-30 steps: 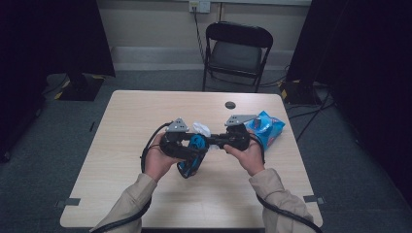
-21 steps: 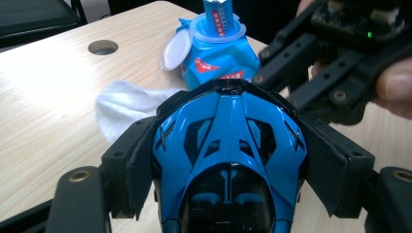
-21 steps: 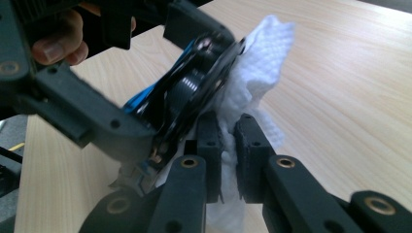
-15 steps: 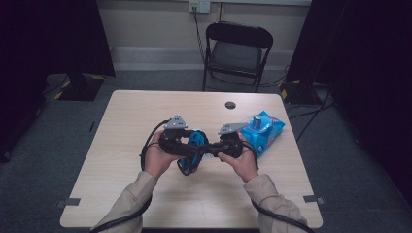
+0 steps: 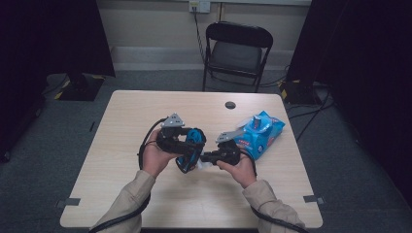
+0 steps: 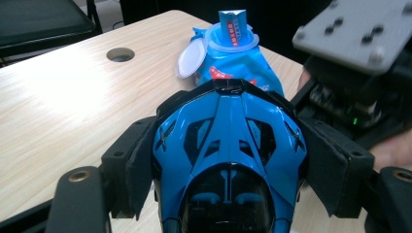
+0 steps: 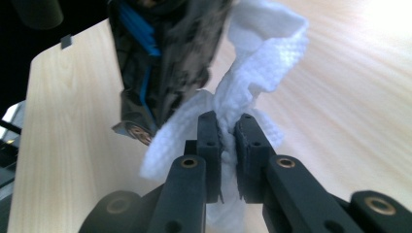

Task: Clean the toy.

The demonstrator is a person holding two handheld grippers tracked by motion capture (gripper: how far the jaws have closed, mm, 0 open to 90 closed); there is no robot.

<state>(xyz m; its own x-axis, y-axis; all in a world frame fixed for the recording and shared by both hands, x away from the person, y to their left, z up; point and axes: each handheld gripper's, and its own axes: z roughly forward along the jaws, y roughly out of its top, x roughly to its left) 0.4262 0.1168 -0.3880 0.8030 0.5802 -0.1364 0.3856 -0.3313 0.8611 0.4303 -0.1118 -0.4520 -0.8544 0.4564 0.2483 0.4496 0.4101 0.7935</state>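
Note:
A blue and black toy car sits between the pads of my left gripper, which is shut on its sides; in the high view the car is held above the table's middle. My right gripper is shut on a bunched white wipe. The wipe lies against the dark underside of the car. From above, the right gripper points left at the car's near end, with the wipe showing just under it.
A blue pack of wipes with its white lid flipped open lies on the wooden table, right of my hands; it also lies beyond the car, pack. A cable hole is at the far edge. A folding chair stands behind the table.
My right gripper has come down and towards the near edge with the wipe, from the car's far end to its near end. The left gripper has stayed in place with the car.

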